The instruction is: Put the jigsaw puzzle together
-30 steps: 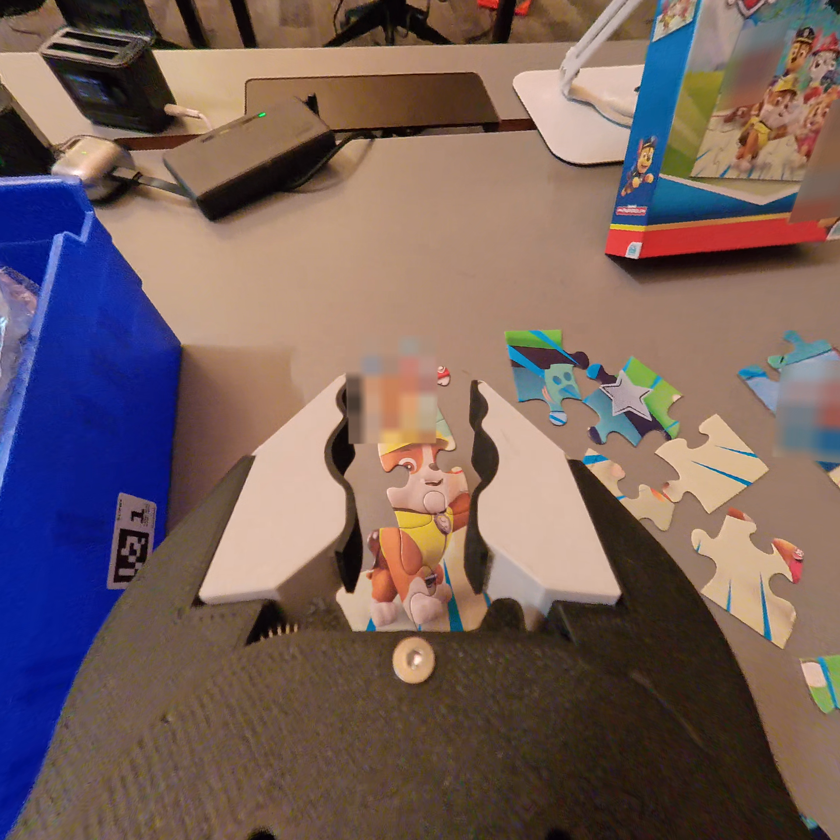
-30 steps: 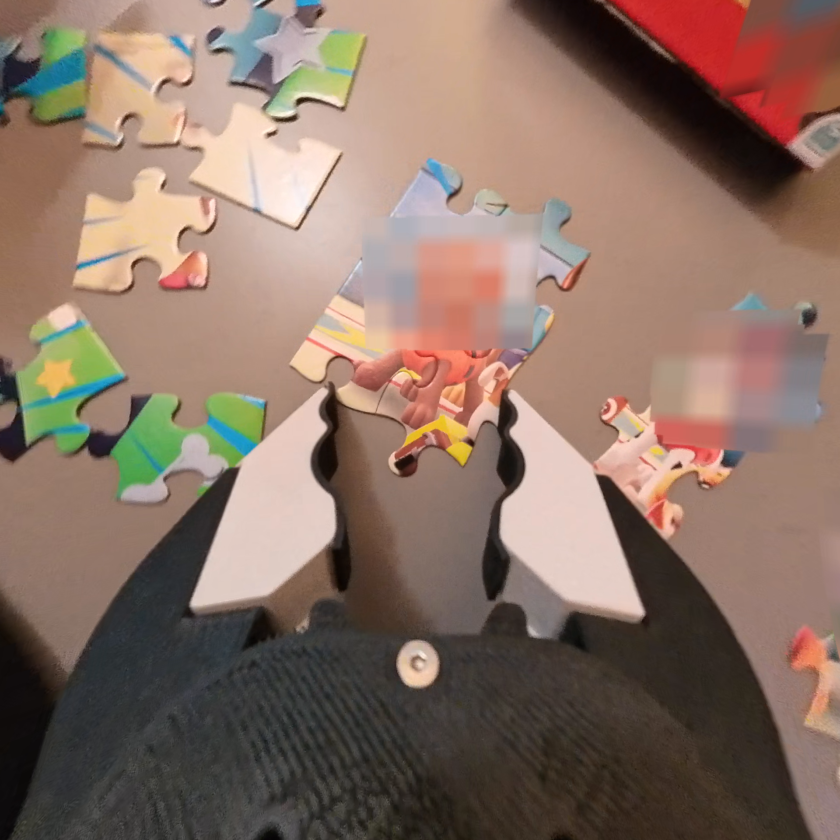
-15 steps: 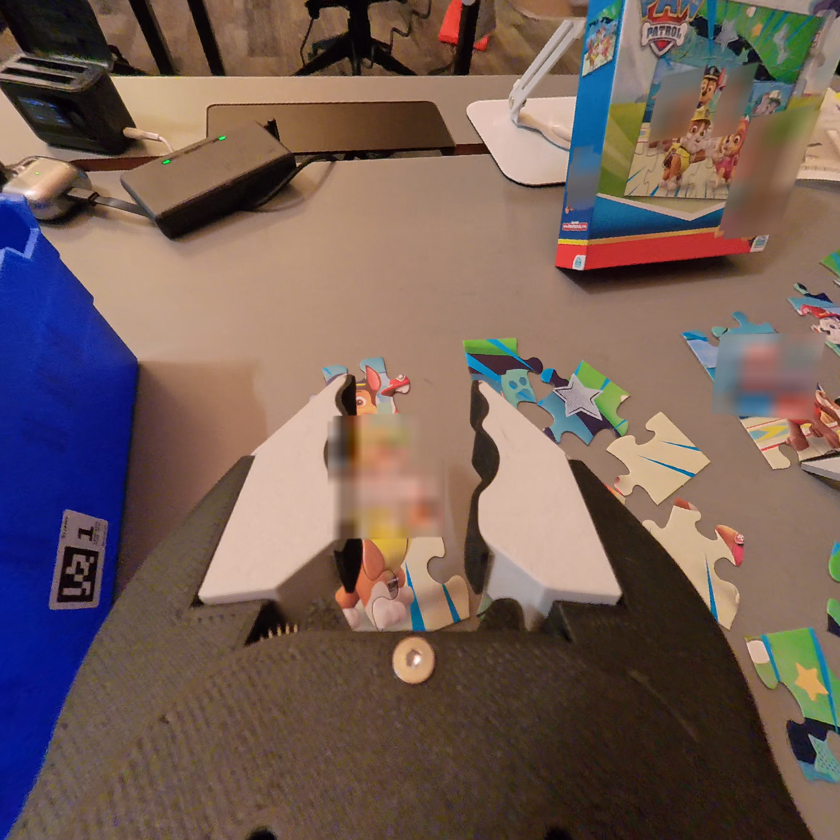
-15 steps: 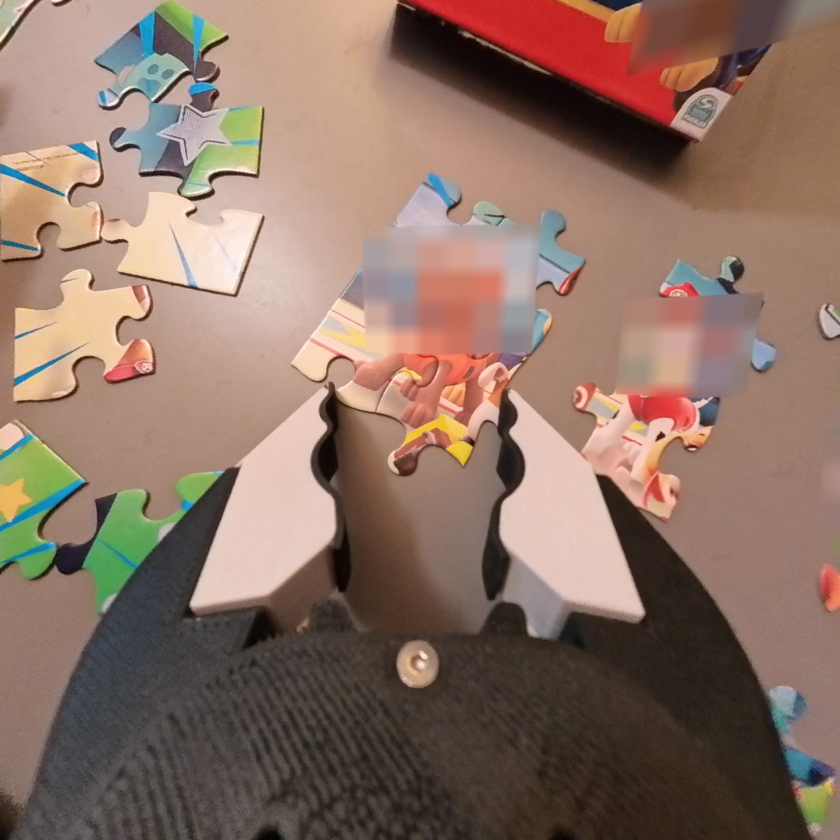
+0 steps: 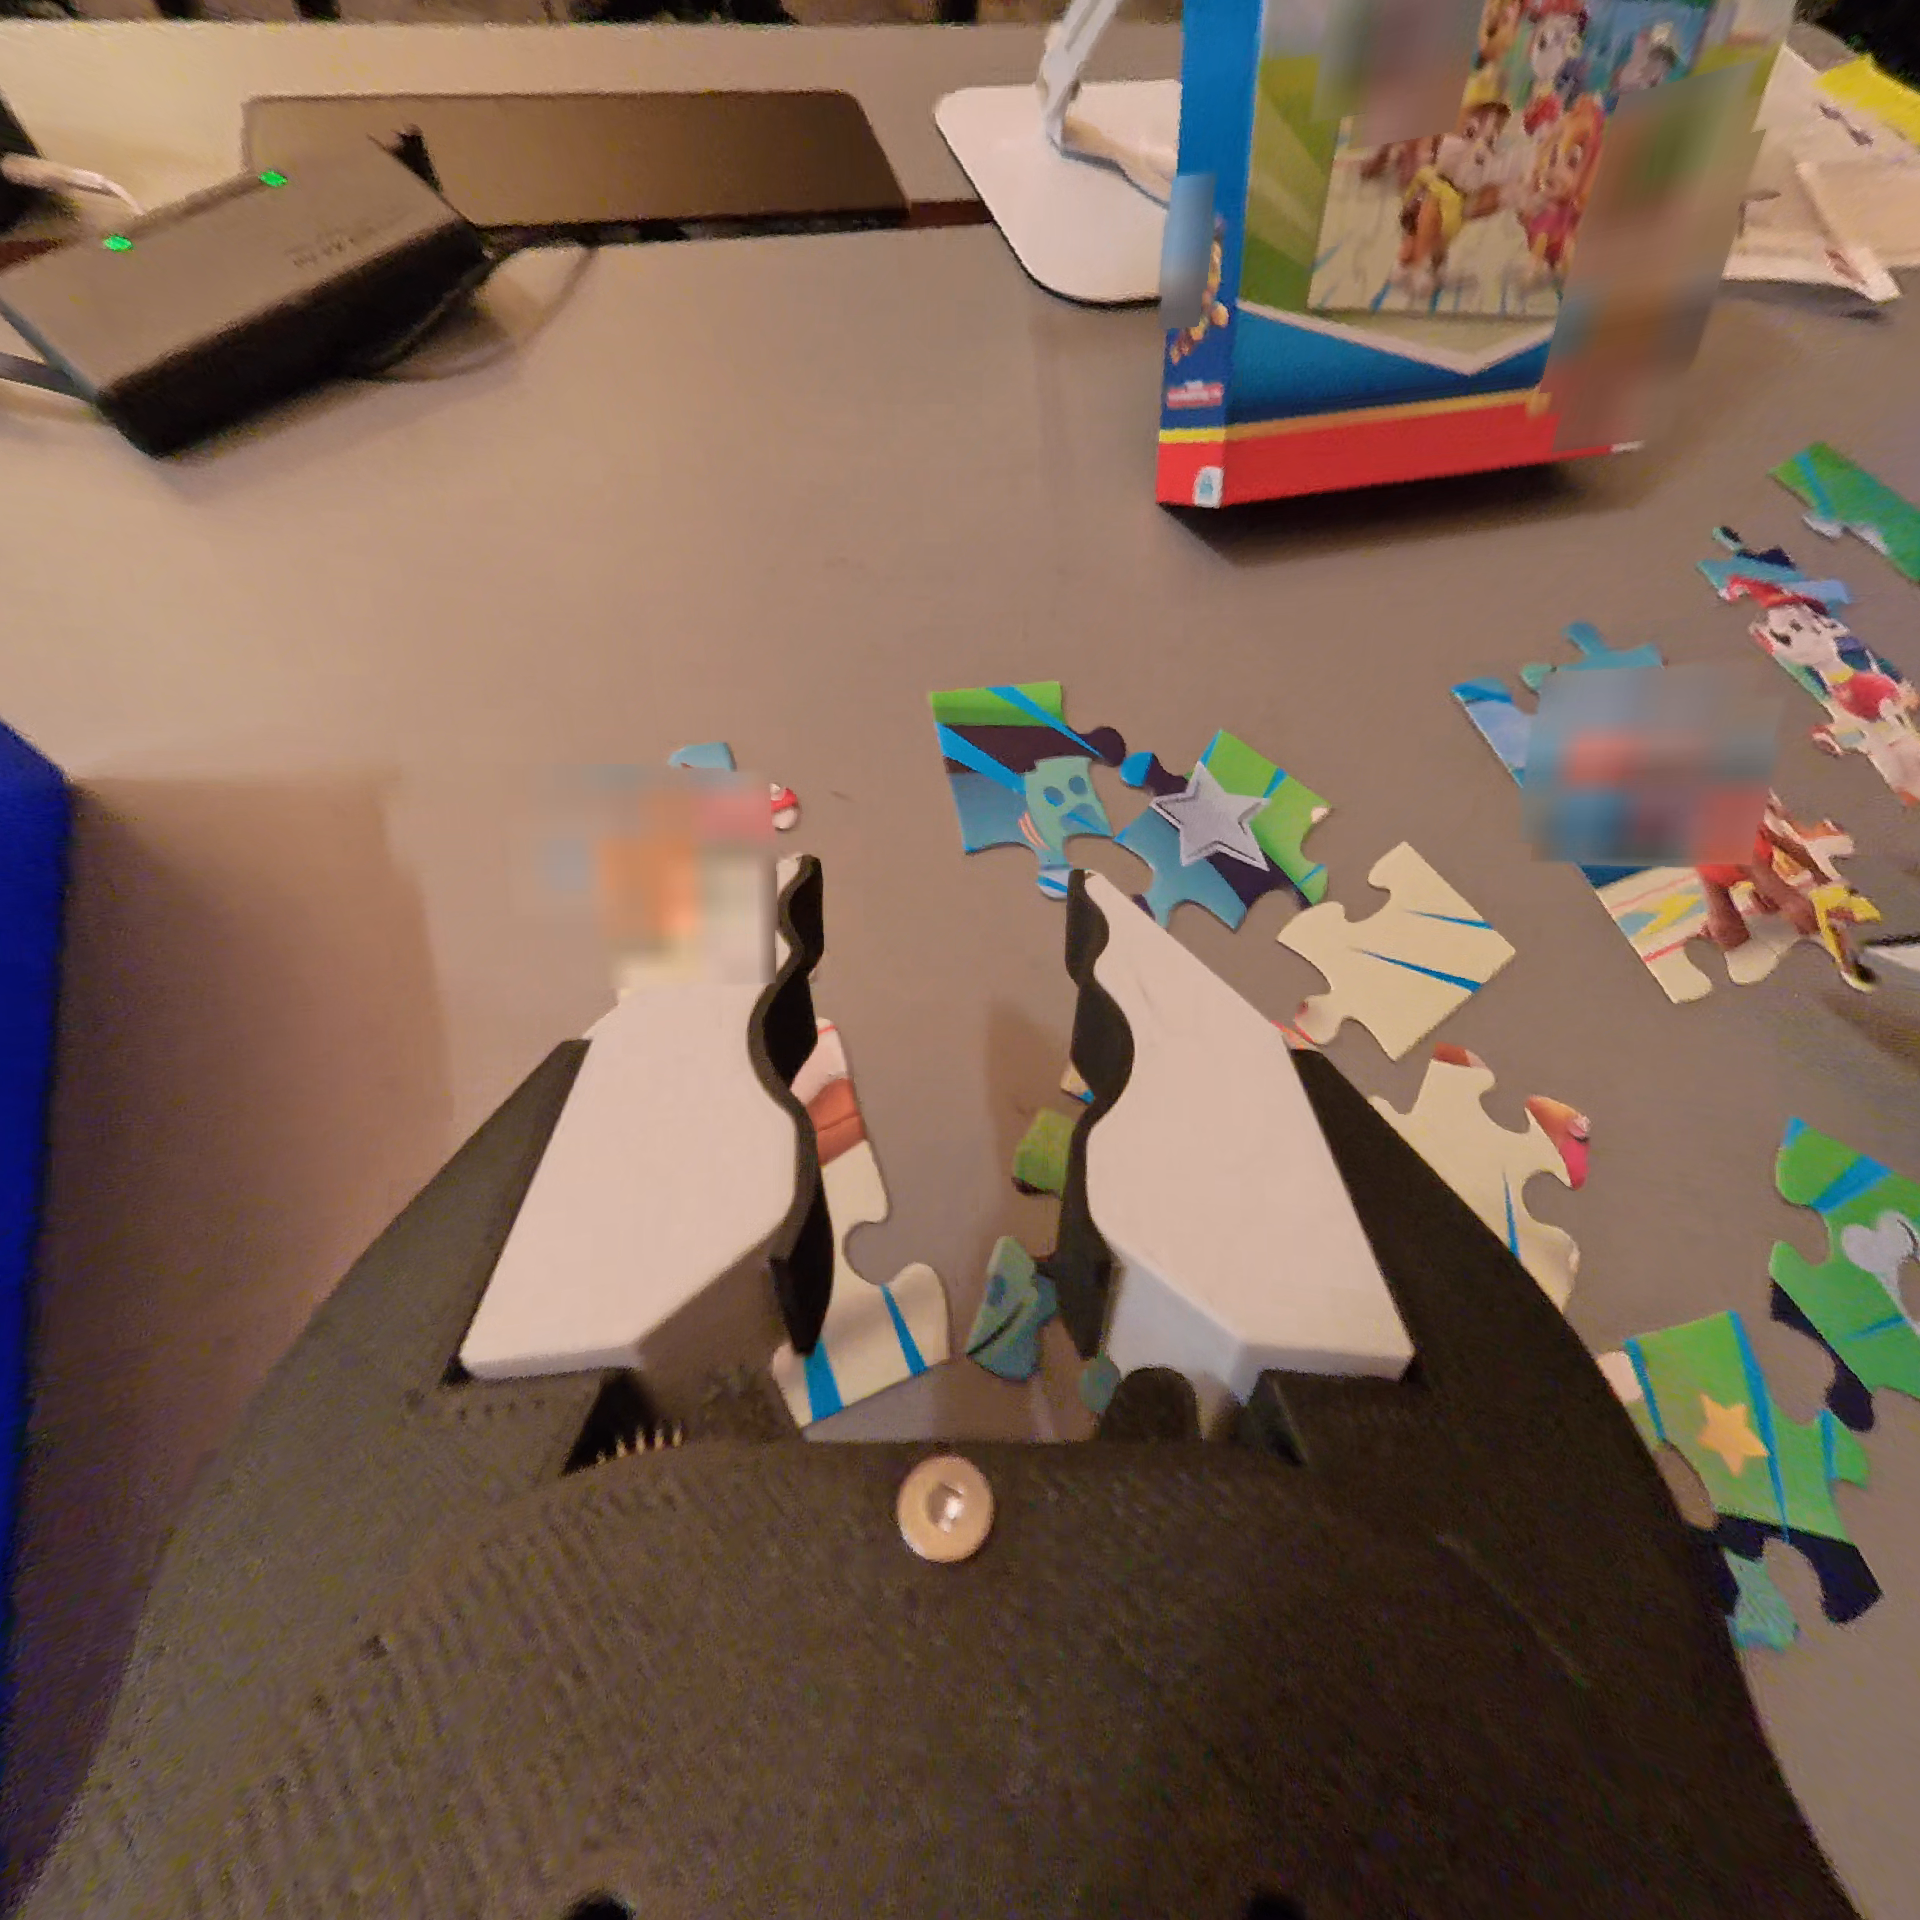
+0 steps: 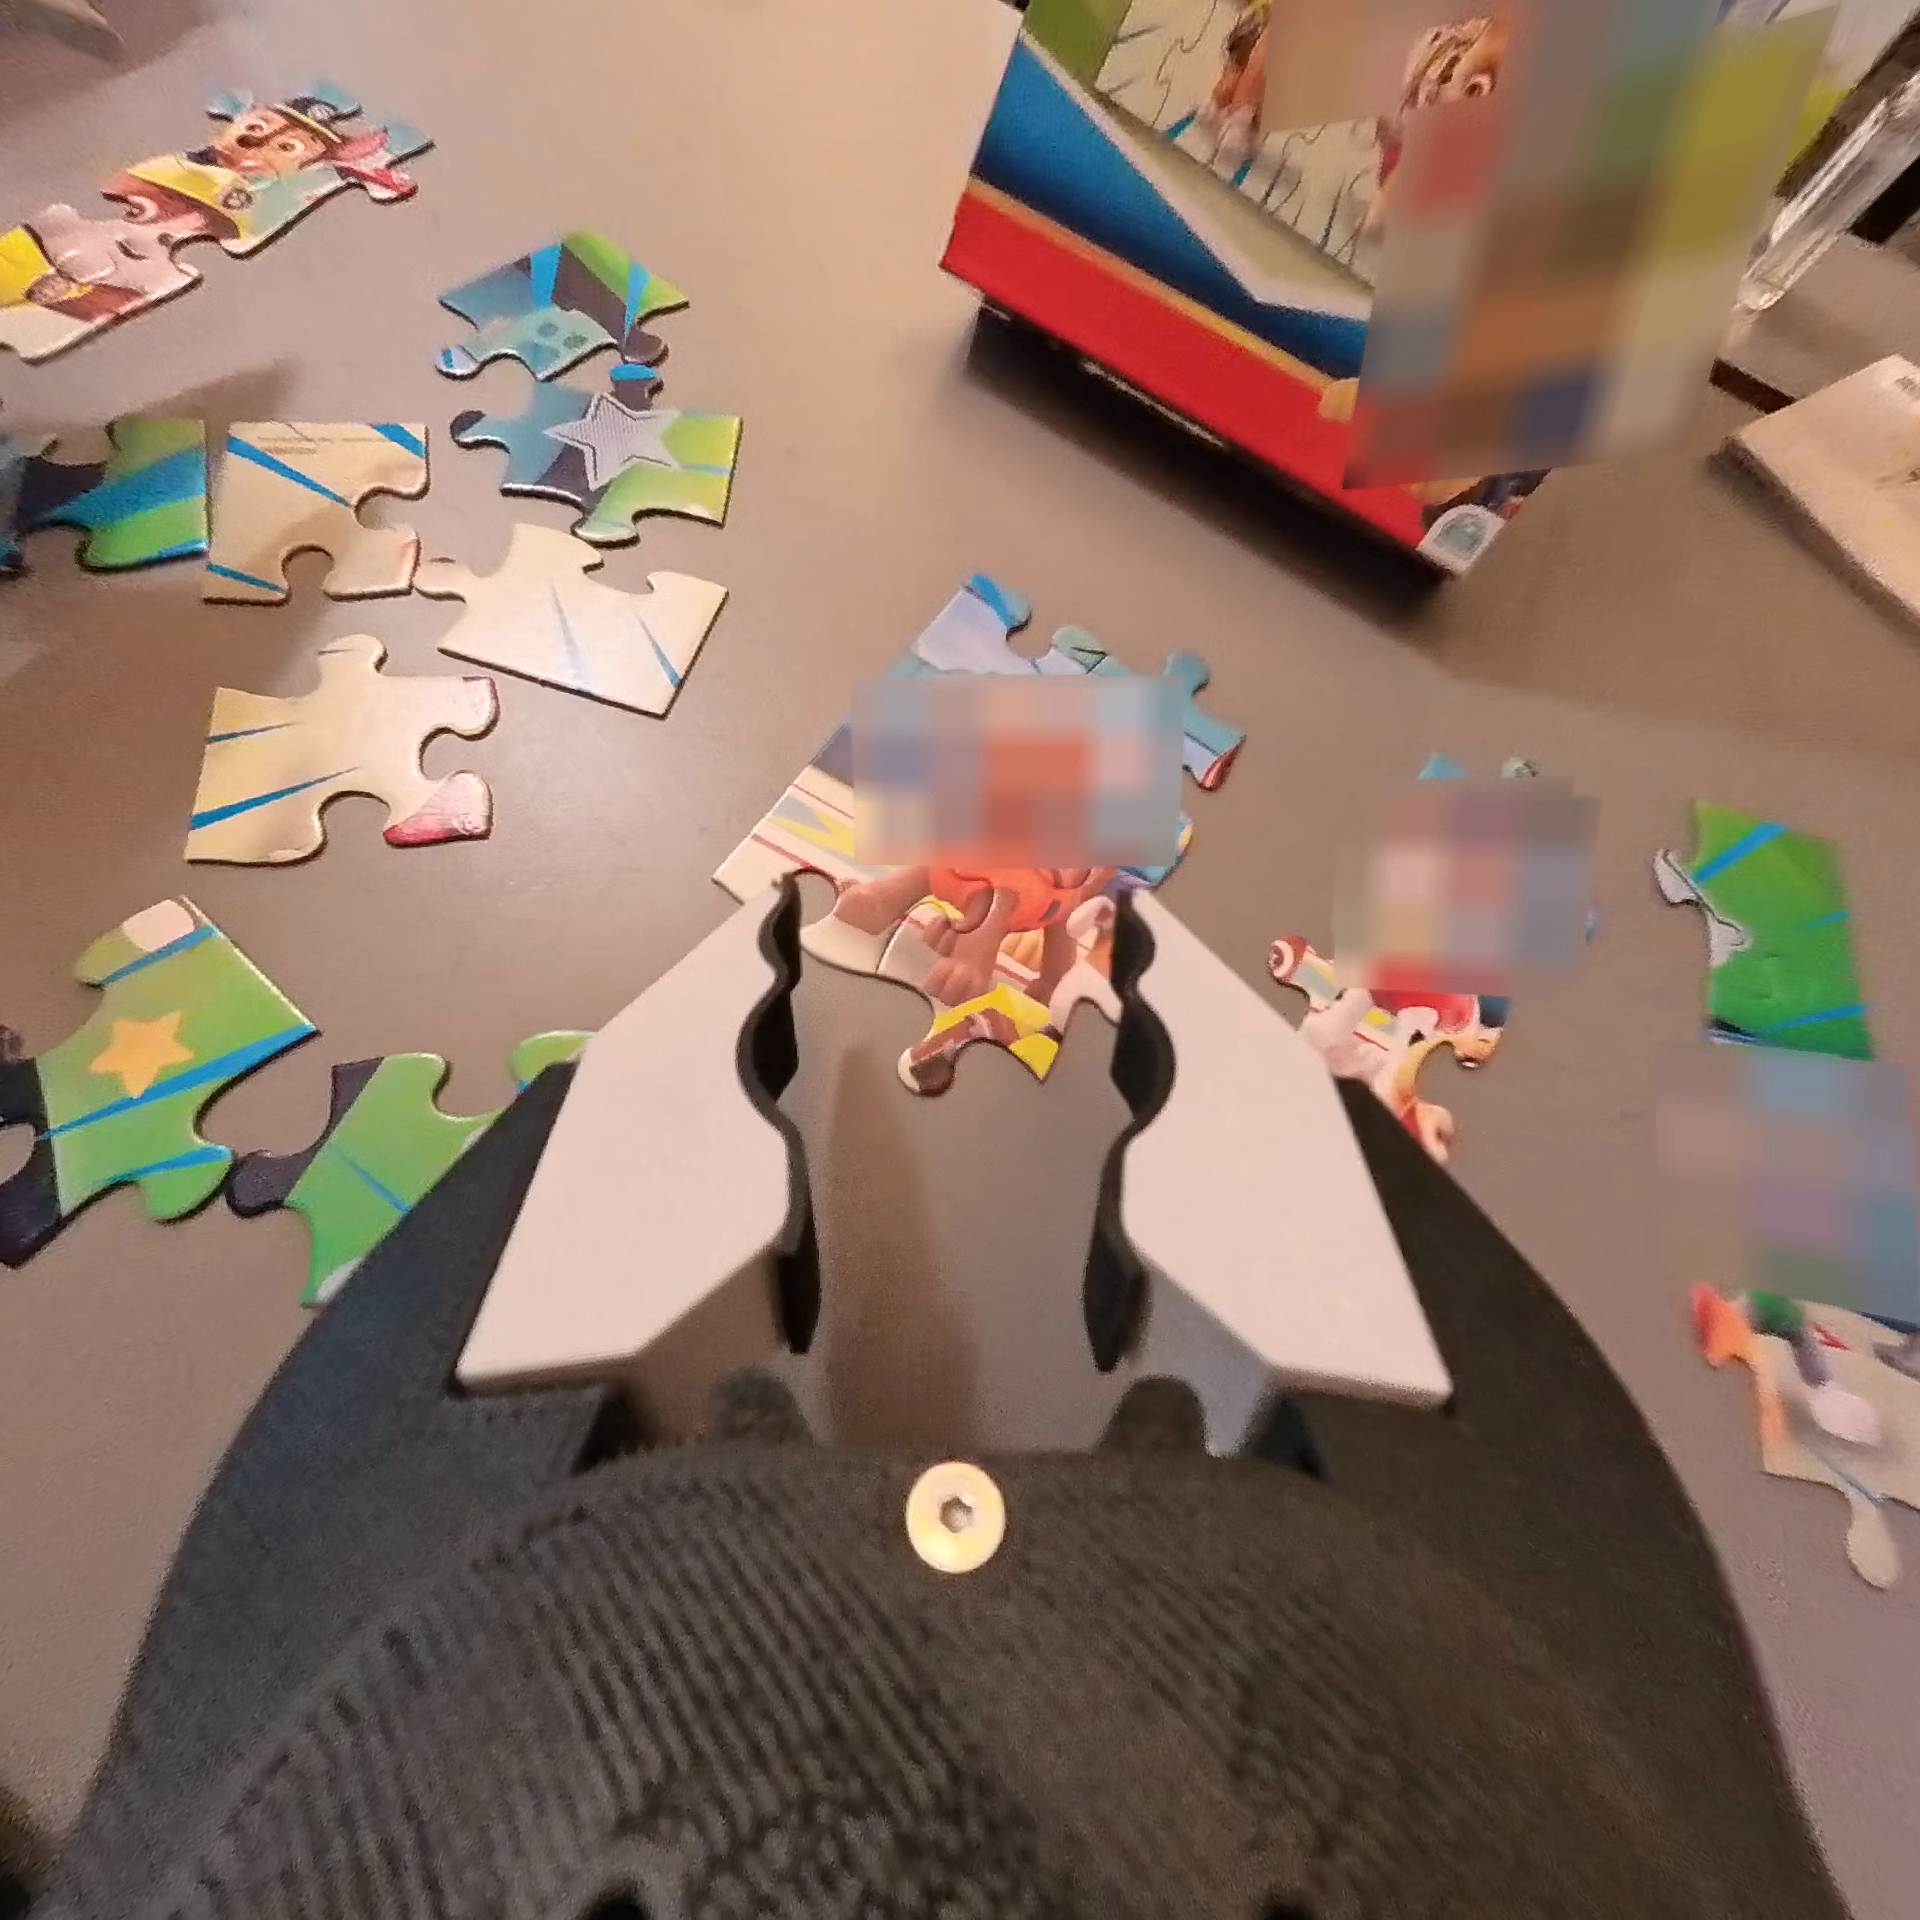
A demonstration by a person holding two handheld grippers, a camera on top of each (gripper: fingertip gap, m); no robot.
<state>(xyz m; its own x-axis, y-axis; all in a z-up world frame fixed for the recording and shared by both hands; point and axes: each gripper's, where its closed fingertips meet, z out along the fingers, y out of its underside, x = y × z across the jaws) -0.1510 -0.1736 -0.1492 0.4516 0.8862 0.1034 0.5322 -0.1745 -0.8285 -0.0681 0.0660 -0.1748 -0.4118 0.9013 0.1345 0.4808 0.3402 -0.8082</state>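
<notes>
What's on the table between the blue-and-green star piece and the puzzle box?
Nothing: in the left wrist view only bare grey table separates the star piece from the puzzle box; the right wrist view agrees.

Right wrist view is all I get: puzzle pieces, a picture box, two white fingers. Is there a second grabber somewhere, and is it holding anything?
Observer: Yes. The left gripper hangs over the grey table with its fingers apart and nothing gripped.
Operator: Is anything near it?
Observer: A puzzle piece lies flat, partly under its left finger.
Operator: What else am I missing over there?
Observer: A black power brick with two green lights sits at the far left of the table.
</notes>
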